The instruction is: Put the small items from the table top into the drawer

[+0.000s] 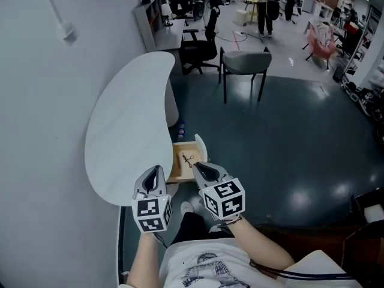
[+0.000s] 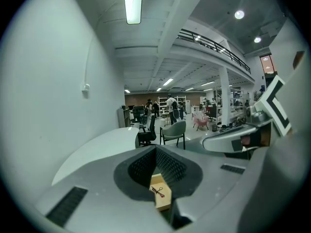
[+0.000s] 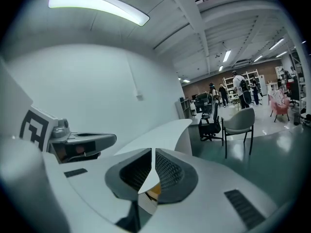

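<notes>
A white kidney-shaped table (image 1: 129,131) stands at the left, and its top looks bare. Below its right edge a wooden drawer (image 1: 179,174) stands pulled open, with a small red and black item (image 1: 188,159) lying inside. The same item (image 2: 159,191) shows through the hollow between the left gripper's fingers, on the drawer floor (image 2: 164,201). My left gripper (image 1: 156,169) and right gripper (image 1: 195,165) are held side by side high above the drawer, close to the camera. Both are shut with nothing between the fingers: the left gripper's (image 2: 155,148) tips meet, and so do the right gripper's (image 3: 152,152).
A grey chair (image 1: 246,62) and a black office chair (image 1: 198,44) stand on the dark floor beyond the table. A blue object (image 1: 180,128) lies on the floor by the table's leg. People stand far back in the room. A wall runs along the left.
</notes>
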A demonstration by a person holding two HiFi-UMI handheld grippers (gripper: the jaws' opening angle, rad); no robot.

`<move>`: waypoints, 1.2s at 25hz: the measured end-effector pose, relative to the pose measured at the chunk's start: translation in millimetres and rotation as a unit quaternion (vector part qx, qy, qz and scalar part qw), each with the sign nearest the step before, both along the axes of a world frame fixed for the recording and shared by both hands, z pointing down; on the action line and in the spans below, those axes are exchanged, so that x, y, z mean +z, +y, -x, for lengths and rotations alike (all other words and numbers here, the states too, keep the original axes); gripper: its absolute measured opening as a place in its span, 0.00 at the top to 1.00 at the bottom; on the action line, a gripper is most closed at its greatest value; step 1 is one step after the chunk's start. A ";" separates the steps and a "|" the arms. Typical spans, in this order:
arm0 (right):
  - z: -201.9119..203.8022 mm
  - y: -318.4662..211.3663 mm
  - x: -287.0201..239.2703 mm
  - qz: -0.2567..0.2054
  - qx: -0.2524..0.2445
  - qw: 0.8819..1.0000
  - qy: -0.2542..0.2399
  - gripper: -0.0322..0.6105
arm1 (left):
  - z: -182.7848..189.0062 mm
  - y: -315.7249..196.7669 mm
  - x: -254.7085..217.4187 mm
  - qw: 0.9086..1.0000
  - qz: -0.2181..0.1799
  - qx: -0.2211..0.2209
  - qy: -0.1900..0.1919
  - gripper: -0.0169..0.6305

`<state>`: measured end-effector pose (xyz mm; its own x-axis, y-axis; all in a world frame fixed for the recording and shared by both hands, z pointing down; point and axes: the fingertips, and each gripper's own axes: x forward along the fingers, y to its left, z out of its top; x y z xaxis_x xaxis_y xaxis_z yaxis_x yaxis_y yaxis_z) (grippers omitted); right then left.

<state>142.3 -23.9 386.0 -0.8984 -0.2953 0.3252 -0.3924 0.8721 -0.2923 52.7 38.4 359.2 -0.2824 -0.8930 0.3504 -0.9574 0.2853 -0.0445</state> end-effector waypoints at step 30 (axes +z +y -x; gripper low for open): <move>173.7 197.7 -97.6 -0.089 -0.057 0.993 -0.043 0.92 | 156.4 197.6 -69.6 0.997 -0.064 -0.030 -0.018 0.94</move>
<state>-31.4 173.8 288.4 -0.9514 -0.2364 0.1974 -0.2689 0.9501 -0.1581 -103.7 236.0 289.7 -0.3463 -0.9112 0.2231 -0.9371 0.3469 -0.0380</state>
